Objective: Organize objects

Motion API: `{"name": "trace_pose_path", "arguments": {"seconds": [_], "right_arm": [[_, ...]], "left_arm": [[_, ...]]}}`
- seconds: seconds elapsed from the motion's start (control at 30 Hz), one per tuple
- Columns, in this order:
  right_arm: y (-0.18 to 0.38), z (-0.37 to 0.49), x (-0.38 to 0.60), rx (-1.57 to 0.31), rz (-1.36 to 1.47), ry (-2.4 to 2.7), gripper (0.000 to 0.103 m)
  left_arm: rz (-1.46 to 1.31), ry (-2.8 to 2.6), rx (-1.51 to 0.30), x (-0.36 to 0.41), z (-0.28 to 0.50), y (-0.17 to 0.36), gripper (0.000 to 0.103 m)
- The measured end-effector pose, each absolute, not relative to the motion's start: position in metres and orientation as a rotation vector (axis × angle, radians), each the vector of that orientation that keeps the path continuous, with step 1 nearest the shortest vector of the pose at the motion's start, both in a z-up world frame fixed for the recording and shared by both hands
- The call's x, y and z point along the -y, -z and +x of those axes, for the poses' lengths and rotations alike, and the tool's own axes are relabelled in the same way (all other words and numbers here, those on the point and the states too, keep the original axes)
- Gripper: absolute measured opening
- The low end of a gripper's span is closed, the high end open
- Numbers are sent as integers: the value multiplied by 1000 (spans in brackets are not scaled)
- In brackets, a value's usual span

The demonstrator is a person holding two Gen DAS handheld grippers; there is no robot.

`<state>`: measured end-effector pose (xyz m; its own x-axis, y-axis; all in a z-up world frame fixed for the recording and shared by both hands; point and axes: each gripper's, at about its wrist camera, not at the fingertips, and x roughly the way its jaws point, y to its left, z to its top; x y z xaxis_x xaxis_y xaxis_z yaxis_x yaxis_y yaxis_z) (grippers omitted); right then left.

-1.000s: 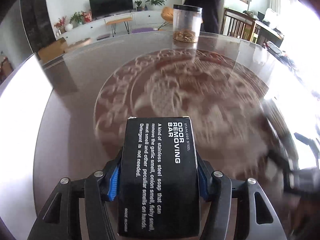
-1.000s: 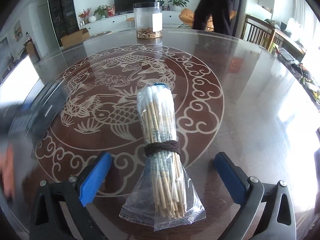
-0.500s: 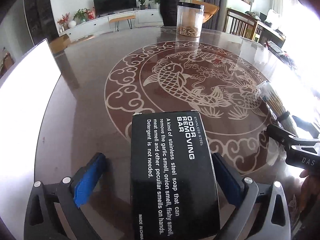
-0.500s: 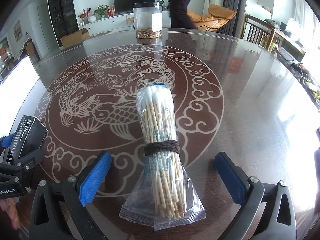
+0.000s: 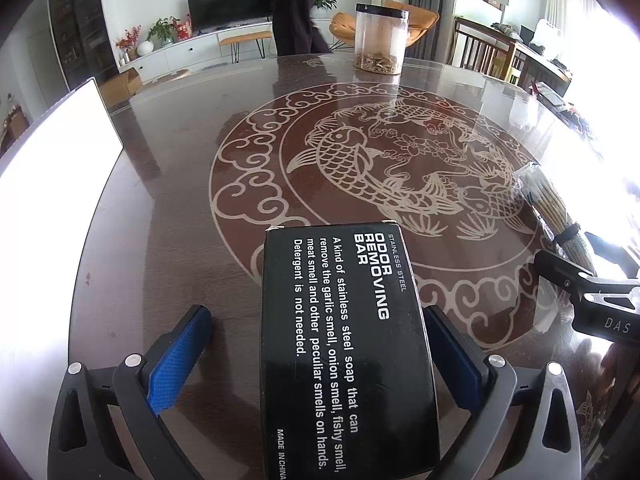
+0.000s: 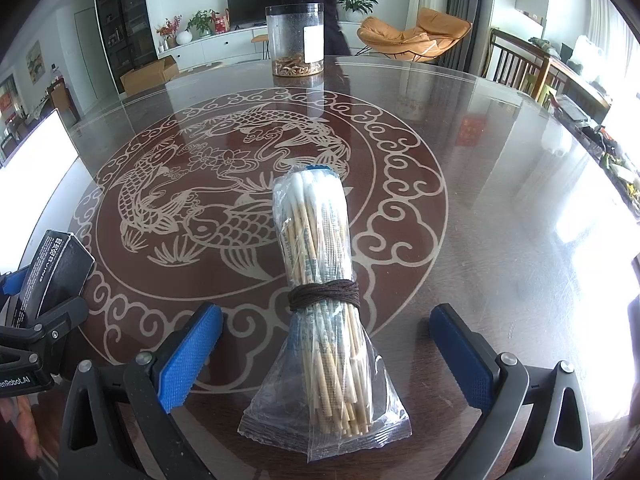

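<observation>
A black box (image 5: pixel 344 340) printed "ODOR REMOVING BAR" lies flat on the dark round table (image 5: pixel 180 220). My left gripper (image 5: pixel 316 314) stands open around it, with a clear gap at the left blue pad; the right pad is partly hidden behind the box. In the right wrist view a clear bag of cotton swabs (image 6: pixel 320 280), tied with brown string, lies between the wide-open jaws of my right gripper (image 6: pixel 326 312), and neither pad touches it. The box (image 6: pixel 56 268) also shows at that view's left edge, and the swab bag (image 5: pixel 548 208) at the right of the left wrist view.
A clear lidded jar (image 6: pixel 296 40) with brown bits at its bottom stands at the table's far edge. A person (image 5: pixel 296 8) walks behind the table. A bright white panel (image 5: pixel 52 160) lies along the left. Wooden chairs (image 6: pixel 516 68) stand at the far right.
My left gripper's jaws have opened off the black box, which now rests on the table. The person in the background has walked to the left. The right gripper and swab bag have not moved.
</observation>
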<state>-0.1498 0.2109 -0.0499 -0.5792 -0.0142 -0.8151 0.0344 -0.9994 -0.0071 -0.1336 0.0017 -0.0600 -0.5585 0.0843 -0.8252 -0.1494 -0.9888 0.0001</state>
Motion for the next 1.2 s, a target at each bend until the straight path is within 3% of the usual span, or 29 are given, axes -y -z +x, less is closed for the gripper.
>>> {"name": "trace_pose_path", "arguments": {"seconds": [1.2], "right_arm": [[51, -151, -211, -41, 1428, 2767, 103]], "left_arm": [[-1404, -2668, -102, 3, -132, 55, 103]]}}
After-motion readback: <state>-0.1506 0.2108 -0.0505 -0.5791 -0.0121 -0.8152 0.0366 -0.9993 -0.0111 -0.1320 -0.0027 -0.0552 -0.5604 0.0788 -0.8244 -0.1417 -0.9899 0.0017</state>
